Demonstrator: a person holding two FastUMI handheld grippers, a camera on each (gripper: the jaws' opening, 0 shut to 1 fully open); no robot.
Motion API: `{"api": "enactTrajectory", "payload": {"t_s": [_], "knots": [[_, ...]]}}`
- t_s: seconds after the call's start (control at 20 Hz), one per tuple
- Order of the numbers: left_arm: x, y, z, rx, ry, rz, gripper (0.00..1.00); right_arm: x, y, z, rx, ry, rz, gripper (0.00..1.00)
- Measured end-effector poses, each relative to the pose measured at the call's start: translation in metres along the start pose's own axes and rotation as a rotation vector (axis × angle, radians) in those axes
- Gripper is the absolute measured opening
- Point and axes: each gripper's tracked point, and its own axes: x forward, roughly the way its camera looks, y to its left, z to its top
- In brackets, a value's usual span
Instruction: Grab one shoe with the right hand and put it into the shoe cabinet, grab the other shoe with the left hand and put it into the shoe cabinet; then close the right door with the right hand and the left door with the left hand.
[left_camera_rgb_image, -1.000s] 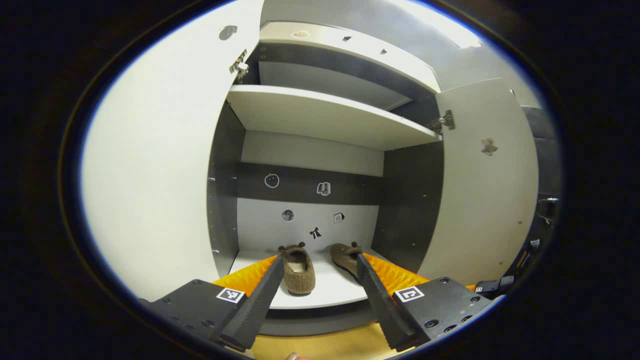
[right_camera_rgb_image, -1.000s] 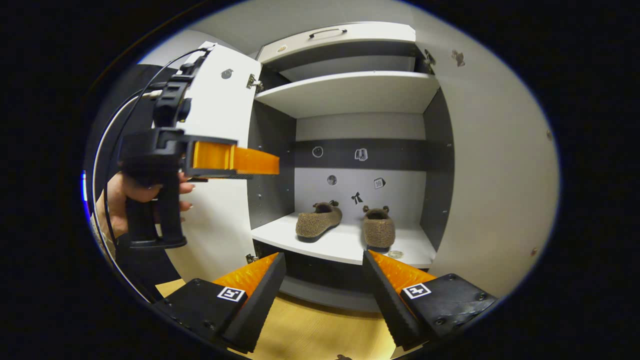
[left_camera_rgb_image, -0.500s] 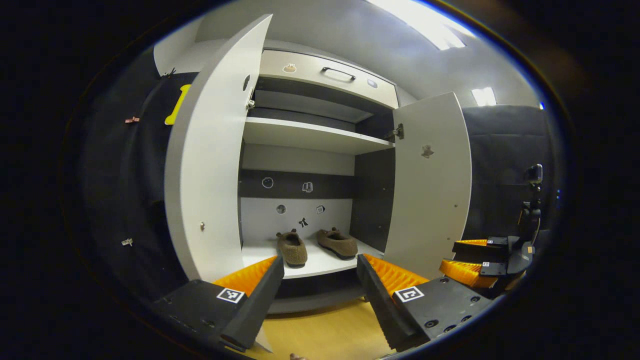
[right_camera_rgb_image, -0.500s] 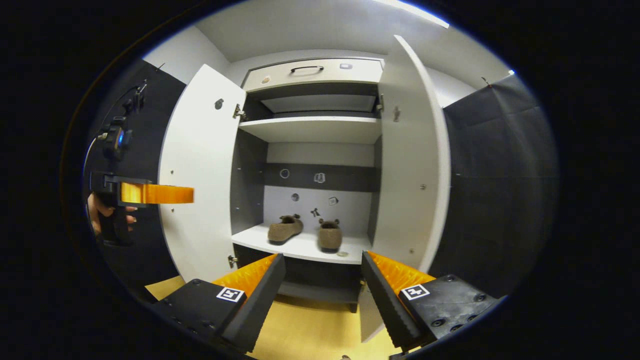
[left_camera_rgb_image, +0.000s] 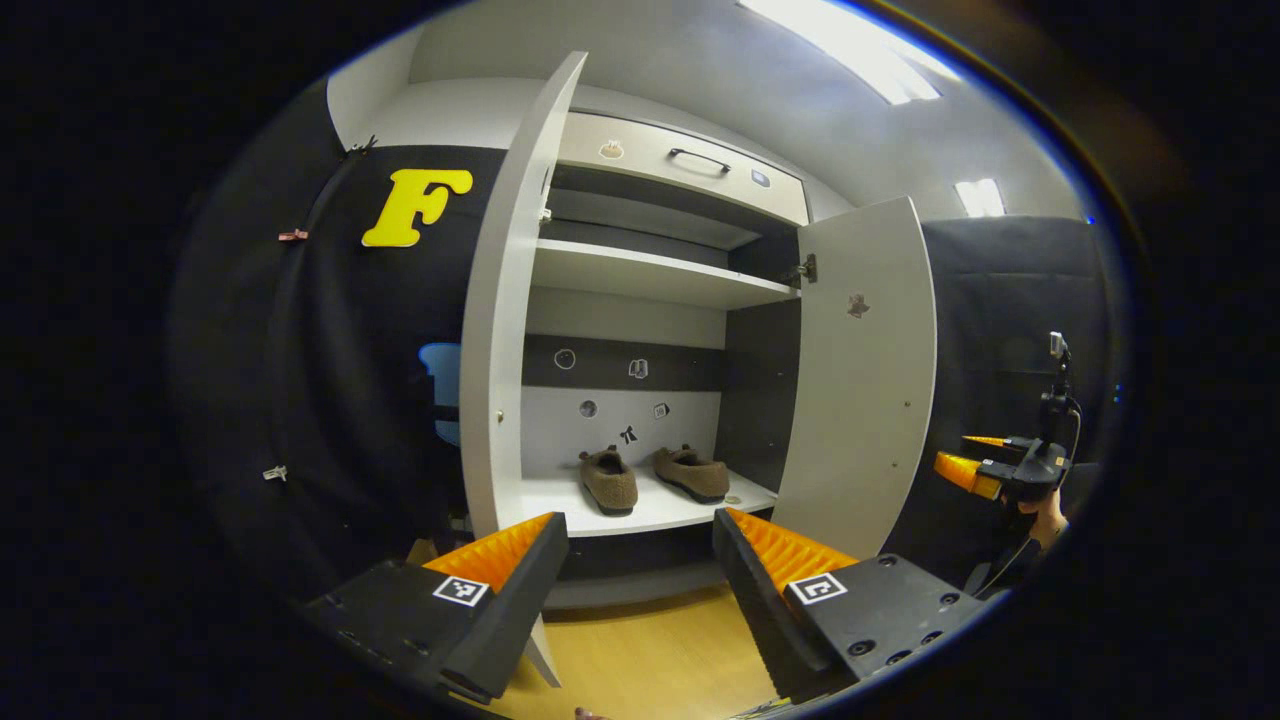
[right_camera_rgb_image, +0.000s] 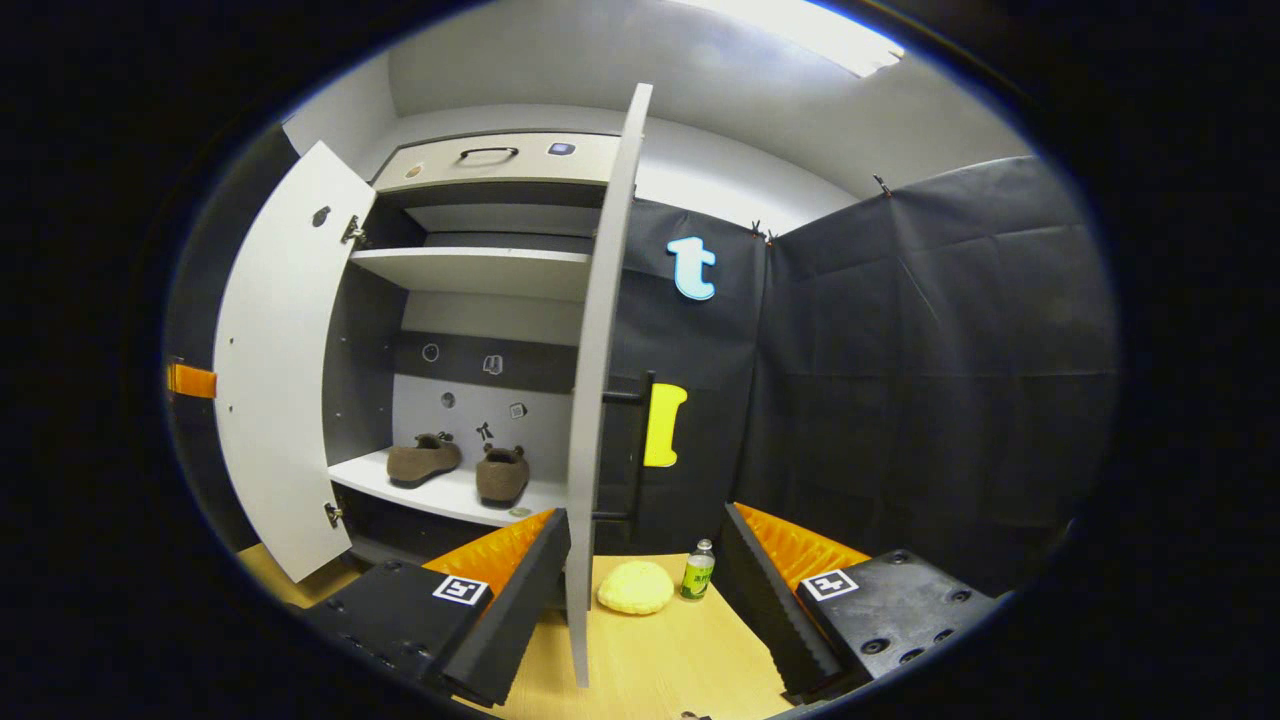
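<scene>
Now both fuzzy brown slipper-style shoes (left_camera_rgb_image: 608, 480) (left_camera_rgb_image: 691, 473) sit side by side on the cabinet's white lower shelf (left_camera_rgb_image: 640, 508), so the step in hand is judged to be shutting the tall white right door (right_camera_rgb_image: 596, 400). It stands edge-on in the right gripper view, its free edge between the fingers of the right gripper (right_camera_rgb_image: 646, 580). Doing this well means laying one finger flat against the door's outer face and pushing in a smooth arc about the hinge, not pinching the thin edge. That gripper is level, spread wide and empty. The left gripper (left_camera_rgb_image: 640, 585) is also spread wide and empty, held back from the cabinet near the white left door (left_camera_rgb_image: 505, 330). A yellow sponge-like lump (right_camera_rgb_image: 635, 586) and a small green bottle (right_camera_rgb_image: 698, 570) rest on the wooden floor behind the right door.
</scene>
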Motion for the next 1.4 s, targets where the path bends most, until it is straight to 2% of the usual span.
{"api": "enactTrajectory", "payload": {"t_s": [0.05, 0.25, 0.45, 0.55, 0.6, 0.75, 0.9, 0.95, 1.0, 1.15, 1.25, 1.4], "knots": [[-0.003, 0.007, 0.002, 0.001, -0.004, 0.019, 0.93, 0.008, -0.007, 0.001, 0.002, -0.004, -0.007, 0.98], [-0.019, 0.037, 0.006, 0.007, -0.014, 0.102, 0.93, 0.036, -0.02, 0.004, 0.026, -0.011, -0.012, 0.98], [-0.037, 0.067, 0.005, 0.01, -0.016, 0.196, 0.93, 0.045, -0.008, 0.005, 0.031, -0.026, 0.032, 1.0], [-0.046, 0.08, 0.005, 0.008, -0.015, 0.233, 0.93, 0.045, -0.001, 0.005, 0.026, -0.026, 0.041, 0.9], [-0.05, 0.086, 0.005, 0.003, -0.014, 0.247, 0.93, 0.043, 0.003, 0.007, 0.03, -0.028, 0.047, 0.95], [-0.058, 0.108, 0.006, -0.017, -0.021, 0.291, 0.93, 0.04, 0.023, 0.007, 0.056, -0.021, 0.077, 0.95], [-0.061, 0.13, 0.003, -0.048, -0.022, 0.332, 0.93, 0.04, 0.062, 0.006, 0.098, -0.009, 0.163, 0.95], [-0.06, 0.135, 0.002, -0.061, -0.024, 0.341, 0.93, 0.04, 0.077, 0.005, 0.109, -0.007, 0.202, 0.9], [-0.06, 0.14, 0.002, -0.076, -0.028, 0.351, 0.93, 0.039, 0.094, 0.005, 0.122, -0.002, 0.241, 0.95], [-0.054, 0.144, -0.002, -0.127, -0.025, 0.34, 0.94, 0.039, 0.149, 0.0, 0.115, 0.007, 0.361, 0.95], [-0.055, 0.143, -0.001, -0.12, -0.023, 0.339, 0.94, 0.033, 0.187, -0.006, 0.118, 0.044, 0.453, 0.95], [-0.052, 0.142, 0.0, -0.074, -0.02, 0.33, 0.94, 0.026, 0.212, -0.009, 0.086, 0.058, 0.507, 0.98]]}}
